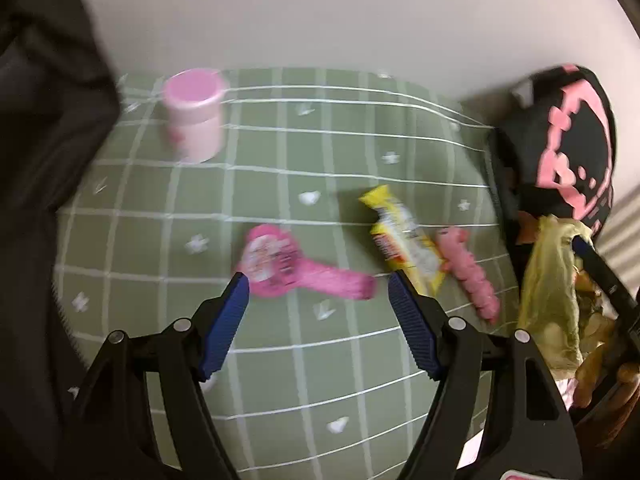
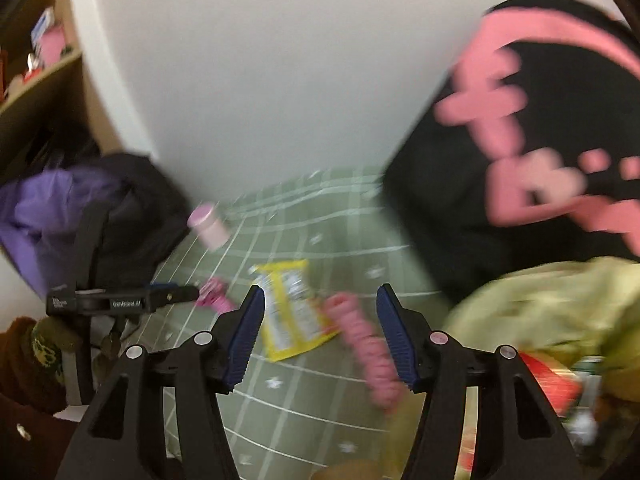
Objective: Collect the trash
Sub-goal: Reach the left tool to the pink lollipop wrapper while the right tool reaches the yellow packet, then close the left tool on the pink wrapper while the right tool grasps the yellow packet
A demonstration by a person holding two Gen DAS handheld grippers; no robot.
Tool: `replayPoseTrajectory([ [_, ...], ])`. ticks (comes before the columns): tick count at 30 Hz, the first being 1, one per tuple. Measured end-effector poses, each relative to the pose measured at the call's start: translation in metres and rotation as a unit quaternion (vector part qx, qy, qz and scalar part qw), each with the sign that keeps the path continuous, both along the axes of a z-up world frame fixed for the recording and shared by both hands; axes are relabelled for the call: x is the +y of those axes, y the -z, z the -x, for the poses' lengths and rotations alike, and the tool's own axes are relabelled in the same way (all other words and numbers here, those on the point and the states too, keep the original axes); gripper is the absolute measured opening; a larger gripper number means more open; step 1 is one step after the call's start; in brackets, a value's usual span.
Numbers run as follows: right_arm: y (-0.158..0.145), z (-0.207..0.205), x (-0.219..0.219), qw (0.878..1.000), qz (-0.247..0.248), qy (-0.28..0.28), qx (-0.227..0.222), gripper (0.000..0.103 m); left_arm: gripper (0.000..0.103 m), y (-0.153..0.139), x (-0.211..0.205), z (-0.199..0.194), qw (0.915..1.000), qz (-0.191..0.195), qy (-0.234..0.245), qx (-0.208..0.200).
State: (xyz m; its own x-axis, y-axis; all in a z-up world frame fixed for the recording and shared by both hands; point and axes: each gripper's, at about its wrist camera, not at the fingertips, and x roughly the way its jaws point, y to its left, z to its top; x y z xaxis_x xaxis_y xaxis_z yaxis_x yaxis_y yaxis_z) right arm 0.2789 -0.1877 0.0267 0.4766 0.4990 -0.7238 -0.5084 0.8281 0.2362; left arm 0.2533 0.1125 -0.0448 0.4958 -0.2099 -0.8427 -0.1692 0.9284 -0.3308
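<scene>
Both grippers stand wide with nothing between the pads: left gripper (image 1: 318, 286) over the green checked cloth (image 1: 280, 360), right gripper (image 2: 320, 296) likewise. Just past the left tips lies a pink wrapper (image 1: 276, 266); to its right a yellow wrapper (image 1: 404, 240) touches a pink ribbed piece (image 1: 472, 276), which lies between the right fingers, untouched. Yellow-green bag (image 1: 548, 292) at the cloth's right edge. Farther back: pink jar (image 1: 194, 114), black-and-pink bag (image 1: 568, 140), white wall (image 1: 320, 12). Frames blurred.
</scene>
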Motion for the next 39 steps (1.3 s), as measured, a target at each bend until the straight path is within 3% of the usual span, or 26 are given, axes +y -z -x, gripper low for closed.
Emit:
replayPoseTrajectory([
  [7, 0.067, -0.016, 0.079, 0.995, 0.041, -0.062, 0.063, 0.055, 0.068, 0.004, 0.031, 0.028, 0.9996, -0.016, -0.023, 0.011],
  [14, 0.110, -0.033, 0.110, 0.990, 0.046, -0.082, 0.102, 0.049, 0.068, 0.009, 0.065, 0.054, 0.9973, -0.018, -0.065, 0.029],
  [18, 0.118, -0.019, 0.117, 0.989, 0.063, -0.093, 0.096, 0.046, 0.068, 0.012, 0.076, 0.058, 0.9960, -0.010, -0.083, 0.033],
  [19, 0.120, -0.014, 0.117, 0.989, 0.072, -0.094, 0.092, 0.035, 0.068, 0.013, 0.077, 0.057, 0.9958, -0.008, -0.085, 0.033],
  [22, 0.120, -0.003, 0.110, 0.988, 0.073, -0.092, 0.101, 0.014, 0.068, 0.017, 0.073, 0.051, 0.9961, 0.003, -0.082, 0.032],
  [24, 0.119, 0.004, 0.105, 0.987, 0.073, -0.093, 0.105, 0.010, 0.068, 0.018, 0.067, 0.045, 0.9966, 0.008, -0.075, 0.033],
  [27, 0.115, 0.017, 0.097, 0.988, 0.094, -0.086, 0.090, 0.010, 0.068, 0.021, 0.051, 0.032, 0.9976, 0.012, -0.057, 0.038],
  [33, 0.119, 0.030, 0.065, 0.991, 0.054, -0.059, 0.103, 0.010, 0.068, 0.029, 0.022, -0.009, 0.9969, 0.035, -0.048, 0.051],
  [35, 0.119, 0.034, 0.056, 0.992, 0.040, -0.055, 0.104, 0.010, 0.068, 0.030, 0.010, -0.021, 0.9975, 0.013, -0.044, 0.053],
  [39, 0.119, 0.036, 0.051, 0.993, 0.031, -0.057, 0.104, 0.010, 0.063, 0.036, -0.014, -0.046, 0.9928, -0.082, -0.040, 0.079],
])
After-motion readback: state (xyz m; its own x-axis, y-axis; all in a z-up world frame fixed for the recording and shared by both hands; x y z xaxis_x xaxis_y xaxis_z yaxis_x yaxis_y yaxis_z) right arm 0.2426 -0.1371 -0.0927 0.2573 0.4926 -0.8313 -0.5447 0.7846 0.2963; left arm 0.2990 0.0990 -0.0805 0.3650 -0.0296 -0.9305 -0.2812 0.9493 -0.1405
